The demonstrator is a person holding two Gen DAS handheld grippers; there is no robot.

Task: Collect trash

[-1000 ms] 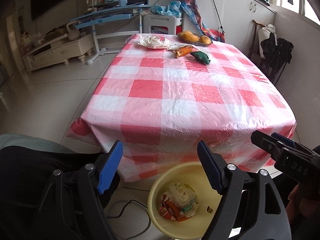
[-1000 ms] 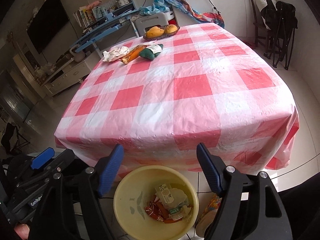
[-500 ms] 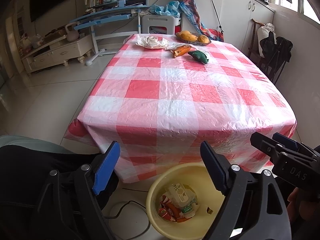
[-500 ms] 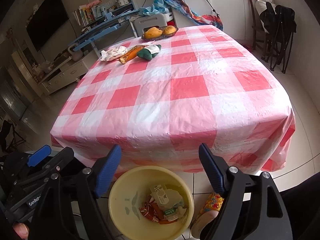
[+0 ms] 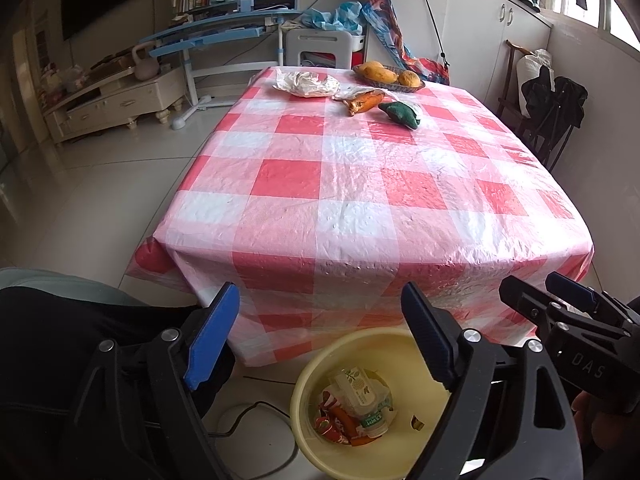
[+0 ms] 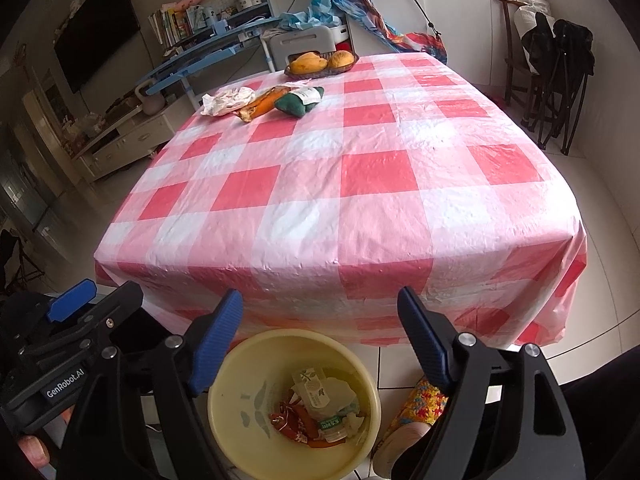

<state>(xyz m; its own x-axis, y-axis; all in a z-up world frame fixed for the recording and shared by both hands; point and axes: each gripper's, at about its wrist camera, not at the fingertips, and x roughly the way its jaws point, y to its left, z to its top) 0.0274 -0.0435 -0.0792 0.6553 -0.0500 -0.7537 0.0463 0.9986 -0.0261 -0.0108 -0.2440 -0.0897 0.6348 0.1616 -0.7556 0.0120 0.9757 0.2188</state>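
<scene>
Right, both grippers hang low at the near edge of the checked table (image 5: 360, 200), above the yellow bin (image 6: 236, 436) on the floor. The left gripper (image 5: 320, 336) has its blue fingers spread wide with nothing between them; same story for the right gripper (image 6: 320, 336), wide apart and empty. The bin holds wrappers and a small plastic cup (image 6: 316, 392) down in its bottom.

What's left to collect sits way off at twelve o'clock on the table: a crumpled white bag (image 5: 306, 83), an orange wrapper (image 5: 366, 102) just beside it at three o'clock, and a green packet (image 5: 402, 113) further round at four o'clock. Behind them, a basket of fruit (image 5: 390, 74), which looks like no trash at all.

The risks, as I read it: that's a long reach across slick plastic cloth, and dragging a gripper could bunch or pull the cloth and shift everything. The limp bag may slip from a shallow pinch. And the basket sits near enough to get knocked or grabbed by mistake.
</scene>
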